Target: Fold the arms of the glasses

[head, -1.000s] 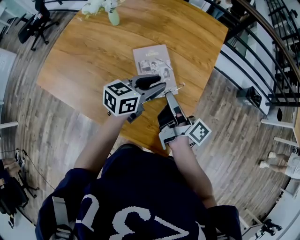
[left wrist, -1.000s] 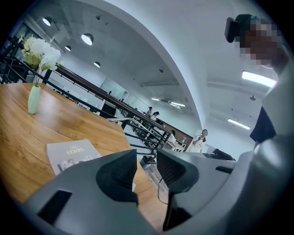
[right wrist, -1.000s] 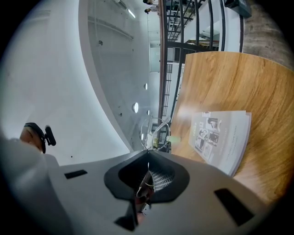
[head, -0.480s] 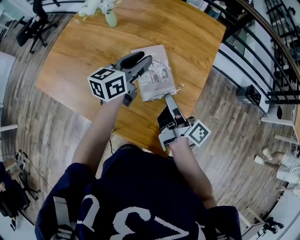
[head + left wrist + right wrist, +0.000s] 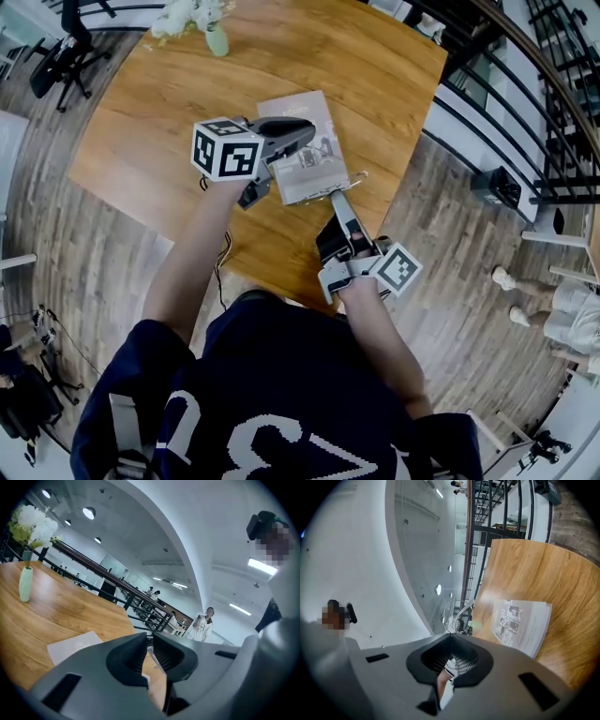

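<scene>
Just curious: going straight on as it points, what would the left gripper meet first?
Probably the black railing past the wooden table; depth unclear. Left gripper: fingers closing on nothing.

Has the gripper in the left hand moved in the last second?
Yes. The left gripper slid farther up the booklet, away from the person; its jaws are closing with nothing between them.

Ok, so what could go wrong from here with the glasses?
The right gripper pinches the thin wire glasses only at its jaw tips, so they might twist or slip once an arm gets pushed. The left gripper is closing its jaws on nothing visible, apart from the glasses over the booklet, so it may miss the arm.
</scene>
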A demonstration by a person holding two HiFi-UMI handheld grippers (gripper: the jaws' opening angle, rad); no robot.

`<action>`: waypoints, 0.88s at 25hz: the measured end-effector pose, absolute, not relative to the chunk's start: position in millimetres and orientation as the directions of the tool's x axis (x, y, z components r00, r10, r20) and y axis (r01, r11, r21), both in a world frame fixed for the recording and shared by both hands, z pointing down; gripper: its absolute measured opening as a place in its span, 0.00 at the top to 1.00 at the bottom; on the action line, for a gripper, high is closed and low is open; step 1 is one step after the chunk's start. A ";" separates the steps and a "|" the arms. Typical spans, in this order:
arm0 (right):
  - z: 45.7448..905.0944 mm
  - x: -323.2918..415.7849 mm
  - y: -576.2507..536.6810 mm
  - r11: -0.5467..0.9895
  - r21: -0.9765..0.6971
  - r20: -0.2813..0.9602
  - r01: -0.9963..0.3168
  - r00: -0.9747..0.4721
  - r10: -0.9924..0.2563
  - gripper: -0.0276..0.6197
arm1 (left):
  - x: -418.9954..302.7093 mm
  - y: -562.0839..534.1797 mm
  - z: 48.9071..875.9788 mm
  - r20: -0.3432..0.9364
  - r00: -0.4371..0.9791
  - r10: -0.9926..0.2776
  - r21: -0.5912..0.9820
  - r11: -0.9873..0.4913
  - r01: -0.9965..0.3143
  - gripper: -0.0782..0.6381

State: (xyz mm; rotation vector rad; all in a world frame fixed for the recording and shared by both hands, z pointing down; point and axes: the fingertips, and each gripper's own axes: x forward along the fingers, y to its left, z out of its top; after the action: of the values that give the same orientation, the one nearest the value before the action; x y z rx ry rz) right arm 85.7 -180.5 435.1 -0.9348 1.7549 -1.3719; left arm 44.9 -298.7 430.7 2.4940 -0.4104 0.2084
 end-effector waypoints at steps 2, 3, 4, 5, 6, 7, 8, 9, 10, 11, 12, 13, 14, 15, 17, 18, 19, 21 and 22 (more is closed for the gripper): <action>437.7 90.1 -182.0 0.166 -0.981 -0.098 -0.105 -0.474 -0.875 0.91 | 45.4 -281.7 435.3 0.228 0.954 -0.195 0.577 -0.762 -0.293 0.82; 439.1 91.9 -183.0 0.161 -0.982 -0.097 -0.099 -0.468 -0.878 0.91 | 46.7 -271.4 437.4 0.218 0.962 -0.167 0.602 -0.753 -0.267 0.82; 440.3 93.3 -184.4 0.157 -0.983 -0.096 -0.094 -0.463 -0.881 0.91 | 48.4 -260.6 439.4 0.209 0.968 -0.140 0.623 -0.744 -0.242 0.82; 441.1 94.0 -186.0 0.153 -0.984 -0.096 -0.089 -0.459 -0.883 0.91 | 50.6 -249.9 441.4 0.203 0.972 -0.117 0.640 -0.736 -0.221 0.82; 441.5 93.9 -188.0 0.152 -0.985 -0.097 -0.085 -0.458 -0.884 0.91 | 53.1 -239.8 443.7 0.199 0.975 -0.097 0.652 -0.729 -0.206 0.82; 441.7 92.9 -189.9 0.150 -0.985 -0.097 -0.081 -0.458 -0.884 0.91 | 55.6 -231.1 446.1 0.197 0.977 -0.085 0.661 -0.724 -0.196 0.82; 442.1 91.7 -191.5 0.147 -0.986 -0.095 -0.078 -0.458 -0.884 0.91 | 57.4 -225.0 448.4 0.196 0.977 -0.083 0.666 -0.720 -0.195 0.82; 443.1 90.6 -192.8 0.143 -0.987 -0.093 -0.075 -0.459 -0.884 0.91 | 57.5 -222.5 450.4 0.196 0.976 -0.098 0.665 -0.718 -0.206 0.82; 444.9 90.0 -193.7 0.137 -0.988 -0.089 -0.073 -0.460 -0.884 0.91 | 55.2 -223.3 452.0 0.199 0.972 -0.128 0.659 -0.716 -0.229 0.83; 447.8 90.1 -194.3 0.130 -0.989 -0.082 -0.075 -0.460 -0.884 0.91 | 50.6 -226.4 453.5 0.204 0.965 -0.166 0.646 -0.717 -0.260 0.83; 451.9 90.8 -195.2 0.121 -0.990 -0.072 -0.079 -0.458 -0.886 0.91 | 44.0 -230.7 454.5 0.211 0.954 -0.213 0.627 -0.719 -0.299 0.83; 457.3 92.2 -196.4 0.109 -0.990 -0.058 -0.086 -0.456 -0.888 0.91 | 35.9 -235.2 454.7 0.216 0.940 -0.264 0.601 -0.722 -0.341 0.83; 464.0 93.9 -198.1 0.092 -0.991 -0.040 -0.094 -0.451 -0.891 0.91 | 26.9 -238.8 454.1 0.220 0.923 -0.315 0.571 -0.726 -0.384 0.83; 472.3 95.8 -200.0 0.071 -0.992 -0.018 -0.101 -0.445 -0.895 0.91 | 17.4 -241.3 453.3 0.222 0.905 -0.363 0.539 -0.727 -0.425 0.83; 493.6 99.7 -203.2 0.011 -0.993 0.039 -0.114 -0.429 -0.902 0.91 | -1.7 -243.3 451.2 0.225 0.865 -0.448 0.478 -0.723 -0.499 0.84; 506.1 101.7 -204.2 -0.024 -0.992 0.074 -0.122 -0.421 -0.904 0.91 | -10.5 -243.0 450.1 0.224 0.846 -0.483 0.451 -0.718 -0.529 0.85; 518.8 103.1 -205.1 -0.060 -0.990 0.110 -0.131 -0.413 -0.904 0.91 | -18.7 -242.2 449.4 0.223 0.829 -0.512 0.429 -0.712 -0.555 0.85; 542.5 103.4 -207.3 -0.128 -0.980 0.178 -0.149 -0.401 -0.899 0.91 | -33.8 -239.6 449.9 0.228 0.797 -0.559 0.395 -0.695 -0.601 0.85; 552.9 102.3 -208.4 -0.161 -0.975 0.211 -0.157 -0.395 -0.894 0.91 | -40.5 -238.0 451.1 0.233 0.783 -0.576 0.383 -0.686 -0.619 0.85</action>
State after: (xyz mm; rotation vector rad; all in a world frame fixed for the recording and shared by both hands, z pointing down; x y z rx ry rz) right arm 102.3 -208.4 552.9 -1.2160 1.5172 -1.6117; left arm -40.5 -238.0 451.1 2.5288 -0.8985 0.1292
